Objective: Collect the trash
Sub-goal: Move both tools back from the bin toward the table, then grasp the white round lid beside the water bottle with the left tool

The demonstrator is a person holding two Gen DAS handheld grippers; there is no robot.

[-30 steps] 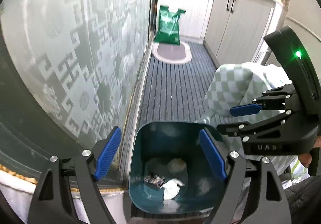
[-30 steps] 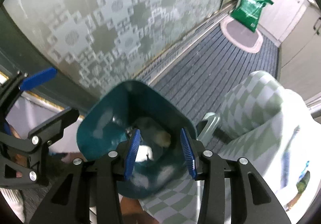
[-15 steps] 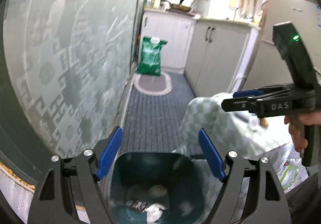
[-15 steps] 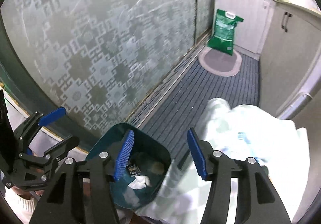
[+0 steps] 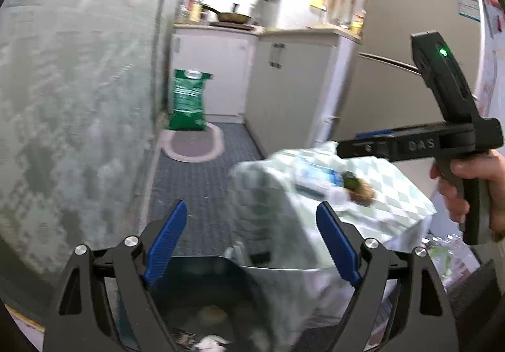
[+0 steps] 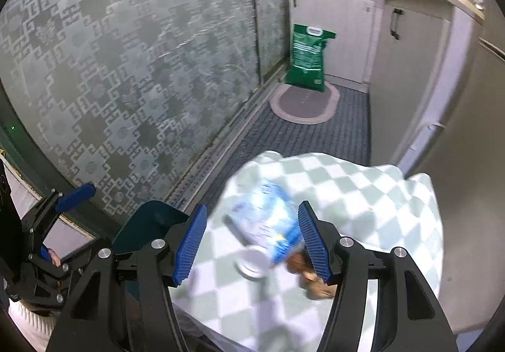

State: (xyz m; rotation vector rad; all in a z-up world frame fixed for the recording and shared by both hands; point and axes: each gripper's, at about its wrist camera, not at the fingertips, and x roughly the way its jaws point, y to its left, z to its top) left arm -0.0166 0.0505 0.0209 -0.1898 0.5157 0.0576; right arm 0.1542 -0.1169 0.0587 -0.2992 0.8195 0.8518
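A dark teal trash bin [image 5: 208,295] stands on the floor below my left gripper [image 5: 251,244], which is open and empty above its rim; white tissue and a dark wrapper [image 5: 202,339] lie inside. The bin's rim also shows in the right wrist view [image 6: 151,222]. My right gripper [image 6: 252,244] is open and empty above a small table with a green-checked cloth [image 6: 363,194]. On the cloth lie a blue-and-white plastic package [image 6: 268,222], a white round lid [image 6: 252,263] and a brown scrap [image 6: 315,282]. The right gripper's body shows in the left wrist view [image 5: 419,143].
A frosted patterned glass door [image 6: 126,68] runs along the left. A green bag [image 6: 307,58] and an oval mat [image 6: 304,106] lie at the far end of the narrow floor. White cabinets [image 6: 407,46] and a fridge [image 5: 407,46] line the right.
Both grippers have risen and tilted up from the bin. The right gripper has moved from over the bin to over the checked cloth, where the package and scraps now show.
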